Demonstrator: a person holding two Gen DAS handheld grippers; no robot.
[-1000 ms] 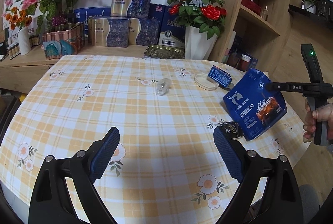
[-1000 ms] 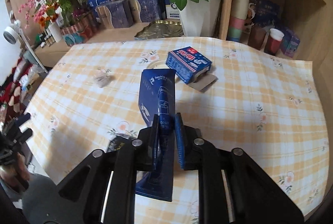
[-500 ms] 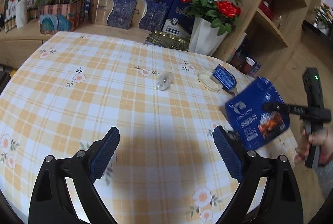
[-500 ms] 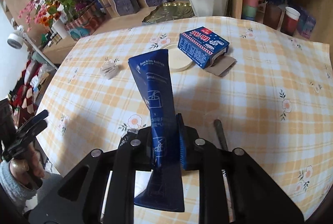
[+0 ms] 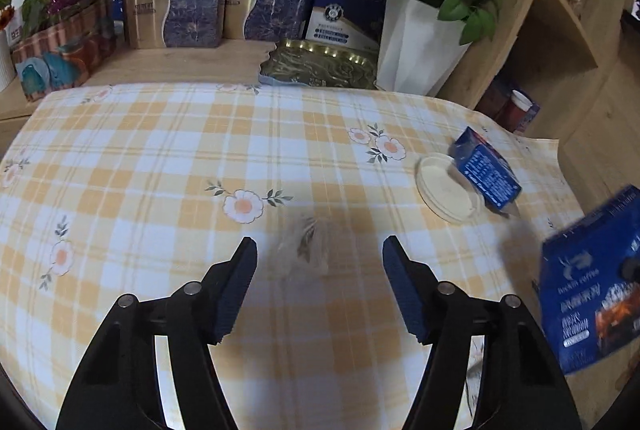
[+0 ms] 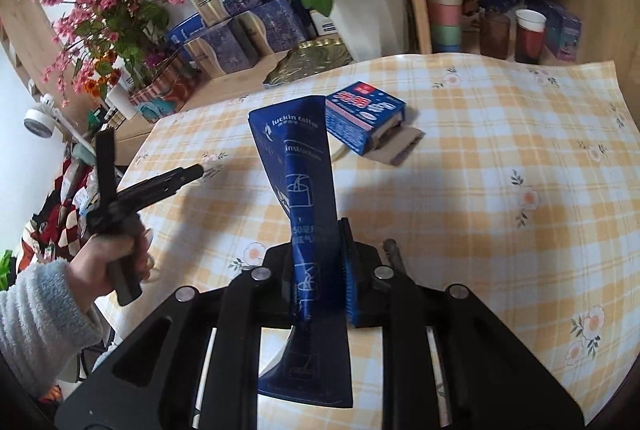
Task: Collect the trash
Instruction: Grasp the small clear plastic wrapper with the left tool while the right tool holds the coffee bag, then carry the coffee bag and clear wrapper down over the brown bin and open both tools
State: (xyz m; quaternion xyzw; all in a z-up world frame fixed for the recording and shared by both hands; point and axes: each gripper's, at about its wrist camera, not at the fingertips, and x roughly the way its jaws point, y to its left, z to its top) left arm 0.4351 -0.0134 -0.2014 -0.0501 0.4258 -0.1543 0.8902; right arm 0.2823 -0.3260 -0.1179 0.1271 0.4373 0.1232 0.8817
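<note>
1. Left gripper: jaws apart and closing, down over the wrapper, which lies between the fingers; pads not yet on it.
2. Wrapper: clear crumpled film on the cloth, blurred here. Likely almost weightless, soft, springy and slick; apt to skid or pop out of a shallow nip. Best pinched across the bunched middle, pads low to the cloth, not at a loose edge.
3. Right gripper: clamped on the pouch, held upright off the cloth, grip on its lower half.
4. Pouch: thin, flat, apparently empty; light and floppy, yet stiff enough to stand above the pads. Smooth film, so a slide is possible if the clamp slackens.
5. Left on the cloth, near the far right edge: lid with box resting partly on it. Box open-ended, probably light and crushable; lid flat and hard to get under.
</note>
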